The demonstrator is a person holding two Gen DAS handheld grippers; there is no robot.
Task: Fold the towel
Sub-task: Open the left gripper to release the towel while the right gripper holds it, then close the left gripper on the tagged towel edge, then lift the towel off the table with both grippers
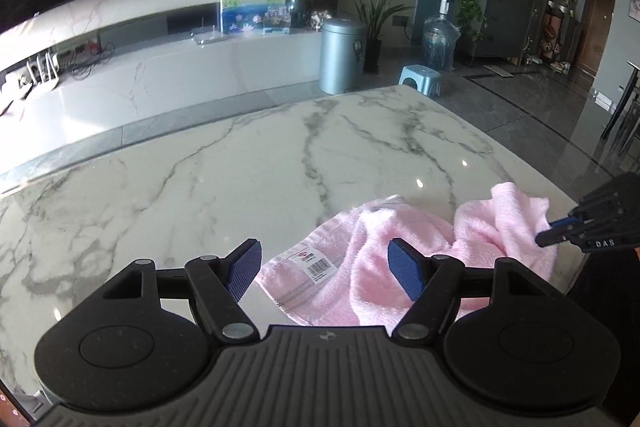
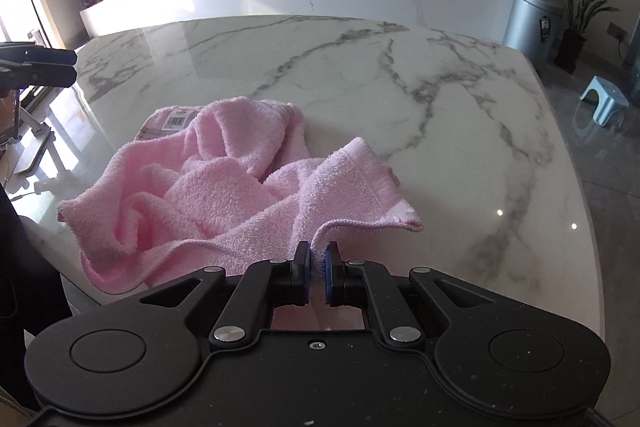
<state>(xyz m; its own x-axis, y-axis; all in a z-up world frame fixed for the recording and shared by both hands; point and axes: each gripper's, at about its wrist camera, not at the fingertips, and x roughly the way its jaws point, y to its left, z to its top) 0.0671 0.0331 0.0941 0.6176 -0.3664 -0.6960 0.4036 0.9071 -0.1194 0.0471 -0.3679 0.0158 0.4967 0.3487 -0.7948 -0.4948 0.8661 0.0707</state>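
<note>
Towel (image 2: 208, 183) of pink terry lies crumpled in a loose heap on the marble table (image 2: 400, 75), bunched toward the table's near edge with part of it spilling just over that edge, none of it yet flat or squared. Right gripper (image 2: 318, 263) has its jaws pinched almost together on a hem of the cloth near one corner, a fold of pink showing between the blue pads. Left gripper (image 1: 324, 267) hovers with its jaws spread wide and nothing between them, the towel's labelled edge lying on the marble beyond its fingertips; the barcode label (image 1: 316, 265) faces up at that end. Judging from the mess of ridges and hollows, the folding proper has not begun: one side is secured, the other is not, and the cloth has yet to be drawn out and laid smooth before any fold can be made. Across the rest of the table only bare veined marble shows, leaving room toward the far edge for spreading the cloth
</note>
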